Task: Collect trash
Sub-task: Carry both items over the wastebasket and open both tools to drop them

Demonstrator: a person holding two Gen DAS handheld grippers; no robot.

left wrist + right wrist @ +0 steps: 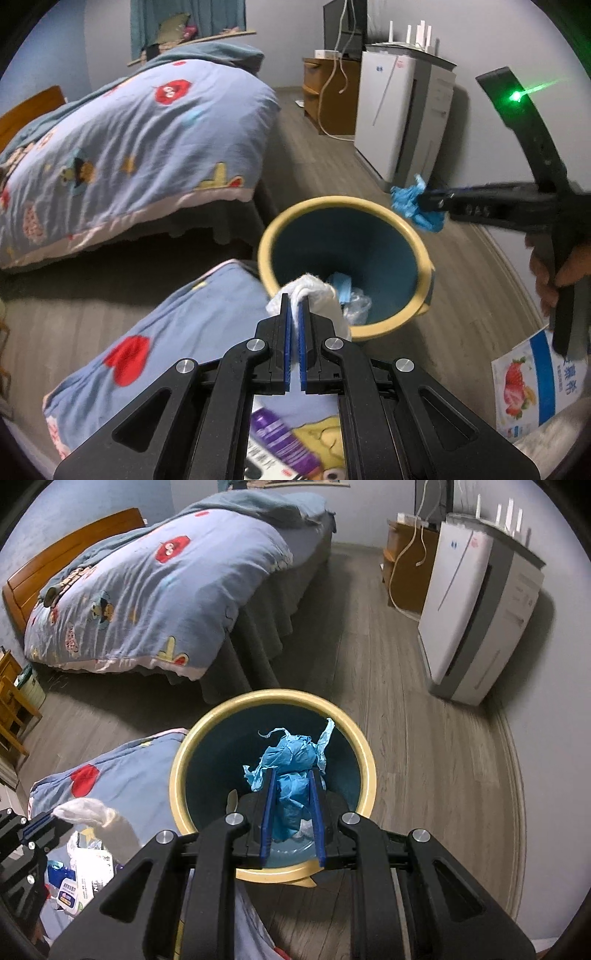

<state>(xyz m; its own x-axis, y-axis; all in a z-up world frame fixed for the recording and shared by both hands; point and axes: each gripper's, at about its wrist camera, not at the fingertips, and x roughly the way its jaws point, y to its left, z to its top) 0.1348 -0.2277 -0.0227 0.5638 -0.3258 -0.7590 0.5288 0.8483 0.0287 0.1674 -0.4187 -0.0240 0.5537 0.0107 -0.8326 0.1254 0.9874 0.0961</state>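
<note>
My left gripper (295, 306) pinches a soft white crumpled tissue (314, 291) at the bin's 7 o'clock rim. My right gripper (291, 775) clamps crinkly blue plastic wad (291, 771) over the round, yellow-rimmed bin (365, 771). Beyond, at 11 o'clock, lies the quilted bed (155, 590).

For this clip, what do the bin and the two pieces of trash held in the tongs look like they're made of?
Bin: looks like smooth moulded plastic, with a matte cream rim and a dark teal inside. Blue wad in the right tongs: thin crinkled sheet with torn edges, likely tissue or non-woven material. White piece in the left tongs: soft with a fuzzy edge, probably tissue or cloth.
</note>
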